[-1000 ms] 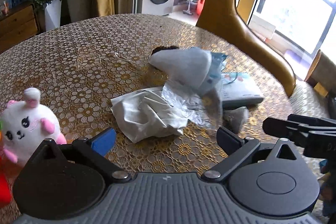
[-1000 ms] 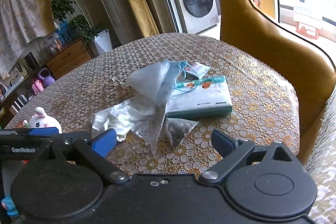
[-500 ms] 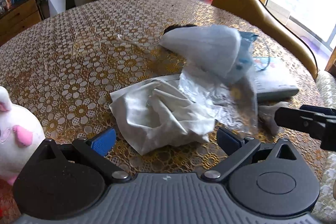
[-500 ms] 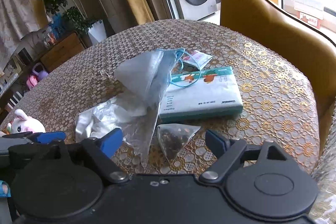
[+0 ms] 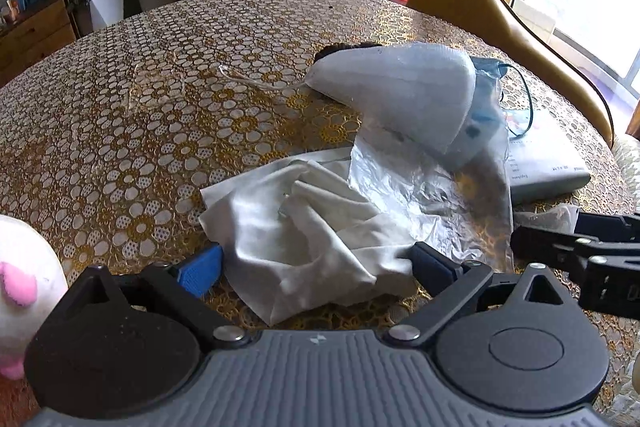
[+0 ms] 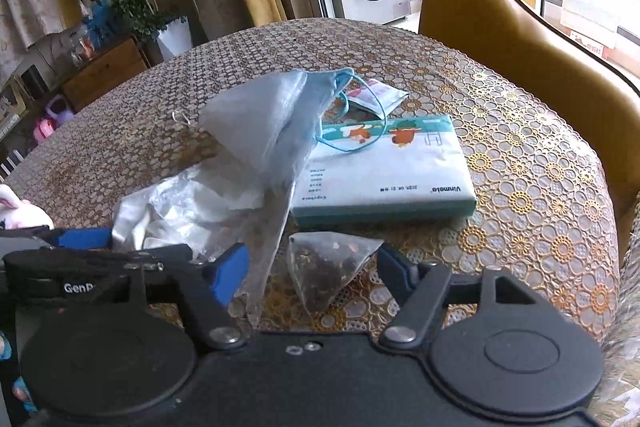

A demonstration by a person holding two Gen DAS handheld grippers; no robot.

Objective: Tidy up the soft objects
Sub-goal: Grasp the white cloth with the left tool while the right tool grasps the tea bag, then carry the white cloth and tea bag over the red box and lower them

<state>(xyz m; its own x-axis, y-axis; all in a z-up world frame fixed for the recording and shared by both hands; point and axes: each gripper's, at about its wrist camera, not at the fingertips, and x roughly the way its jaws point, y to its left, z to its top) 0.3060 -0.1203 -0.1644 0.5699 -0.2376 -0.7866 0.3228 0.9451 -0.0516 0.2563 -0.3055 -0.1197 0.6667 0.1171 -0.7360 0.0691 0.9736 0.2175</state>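
A crumpled white cloth (image 5: 312, 227) lies on the table between the open fingers of my left gripper (image 5: 316, 267), its near edge touching the right finger. A pyramid tea bag (image 6: 328, 267) lies between the open fingers of my right gripper (image 6: 312, 263). A face mask in a clear plastic sleeve (image 5: 408, 99) leans just beyond the cloth, also in the right wrist view (image 6: 272, 131). A white and pink plush toy (image 5: 24, 291) sits at the left. A soft tissue pack (image 6: 384, 167) lies behind the tea bag.
The round table (image 5: 160, 107) has a gold floral lace cover. A tan leather chair (image 6: 520, 39) stands at its right side. A small sachet (image 6: 380, 95) lies behind the tissue pack. My right gripper shows at the right of the left wrist view (image 5: 580, 251).
Both grippers have moved forward and down. The cloth now sits between the left fingers and the tea bag between the right fingers. Both stay open.
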